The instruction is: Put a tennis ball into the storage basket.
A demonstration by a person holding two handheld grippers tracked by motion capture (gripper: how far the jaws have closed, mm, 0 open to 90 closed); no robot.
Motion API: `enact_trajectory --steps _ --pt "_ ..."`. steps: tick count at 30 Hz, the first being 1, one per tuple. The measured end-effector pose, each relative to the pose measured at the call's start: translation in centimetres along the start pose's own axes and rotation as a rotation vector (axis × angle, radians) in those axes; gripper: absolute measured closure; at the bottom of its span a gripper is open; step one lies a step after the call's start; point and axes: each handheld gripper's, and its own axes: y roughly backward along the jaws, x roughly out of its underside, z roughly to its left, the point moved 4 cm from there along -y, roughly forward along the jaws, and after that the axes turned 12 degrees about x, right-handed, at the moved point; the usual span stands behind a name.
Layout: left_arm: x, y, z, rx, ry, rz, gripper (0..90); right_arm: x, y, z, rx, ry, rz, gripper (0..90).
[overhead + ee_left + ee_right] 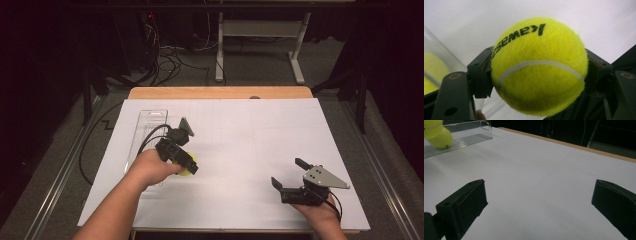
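One tennis ball (537, 67) sits clamped between the jaws of the left gripper (184, 161), held just beside the clear plastic tray (145, 122) at the left of the white table (250, 150); whether it is lifted clear of the surface I cannot tell. A second yellow ball (439, 138) seems to lie in that tray already, so the work looks like loading balls into it, partly done. What is left, I judge, is carrying the gripped ball over the tray's wall and letting it go. The right gripper (294, 176) rests near the table's front edge, jaws spread wide and holding nothing.
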Motion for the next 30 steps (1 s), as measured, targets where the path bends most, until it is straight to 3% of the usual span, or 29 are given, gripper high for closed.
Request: enact_trajectory --steps 15,30 --pt "0.9 3.4 1.8 -0.042 0.049 -0.017 26.5 0.0 -0.1 0.1 -0.004 0.002 0.001 0.6" --pt "2.1 5.5 5.0 -0.074 0.146 -0.026 26.4 0.1 -0.2 0.3 -0.01 0.012 0.008 0.7"
